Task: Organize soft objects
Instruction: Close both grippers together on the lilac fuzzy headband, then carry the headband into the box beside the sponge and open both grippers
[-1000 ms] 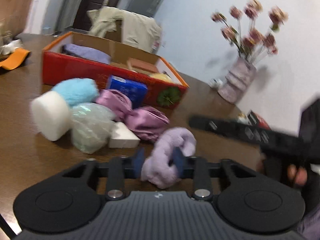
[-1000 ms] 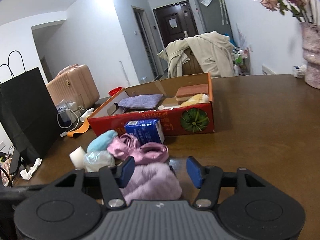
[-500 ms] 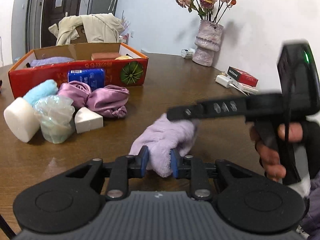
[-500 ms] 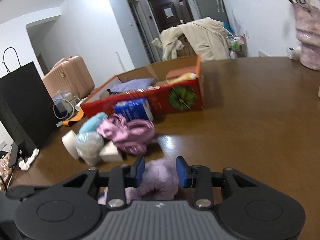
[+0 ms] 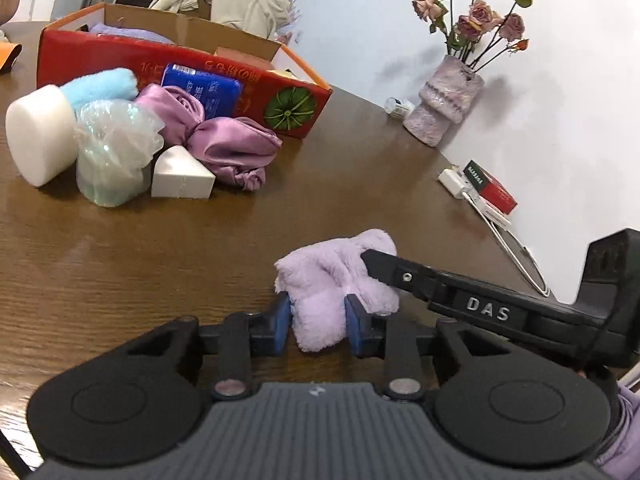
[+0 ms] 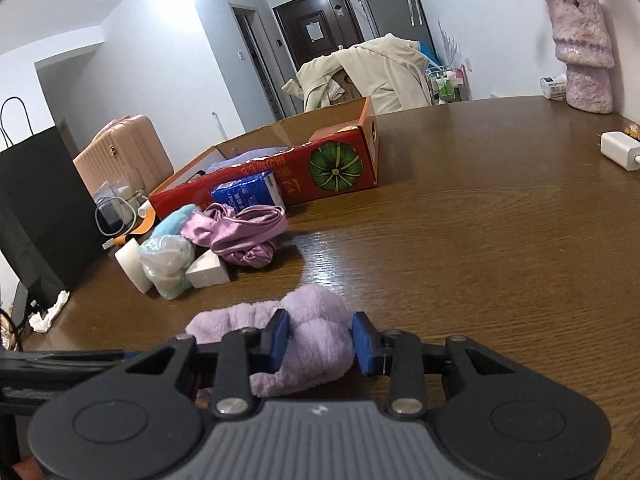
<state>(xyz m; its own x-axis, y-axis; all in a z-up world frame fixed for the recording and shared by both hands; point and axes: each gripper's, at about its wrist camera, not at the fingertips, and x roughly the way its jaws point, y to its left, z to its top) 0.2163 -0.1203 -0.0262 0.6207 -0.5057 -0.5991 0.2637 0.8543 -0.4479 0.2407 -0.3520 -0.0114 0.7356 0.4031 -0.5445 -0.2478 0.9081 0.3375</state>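
A fluffy lilac cloth [image 5: 332,280] lies on the brown table [image 5: 140,248], held at both ends. My left gripper [image 5: 318,320] is shut on one end. My right gripper [image 6: 318,338] is shut on the other end [image 6: 316,340]; its black finger shows in the left wrist view [image 5: 384,266]. Farther back lies a pile: a white foam cylinder [image 5: 38,132], a plastic-wrapped bundle [image 5: 112,148], a white wedge sponge [image 5: 180,176], purple satin cloth [image 5: 228,144] and a light blue fuzzy piece [image 5: 100,86]. A red cardboard box [image 5: 180,76] stands behind them.
A blue pack [image 5: 204,90] leans on the box front. A vase of dried roses [image 5: 444,108], a white charger with cable [image 5: 454,182] and a red pack [image 5: 490,188] sit by the wall. A black bag [image 6: 36,216] and pink suitcase [image 6: 124,152] stand at the left.
Both grippers have carried the lilac cloth away from the pile toward the near table edge. The right gripper closed on its end; the cloth now rests low on the table.
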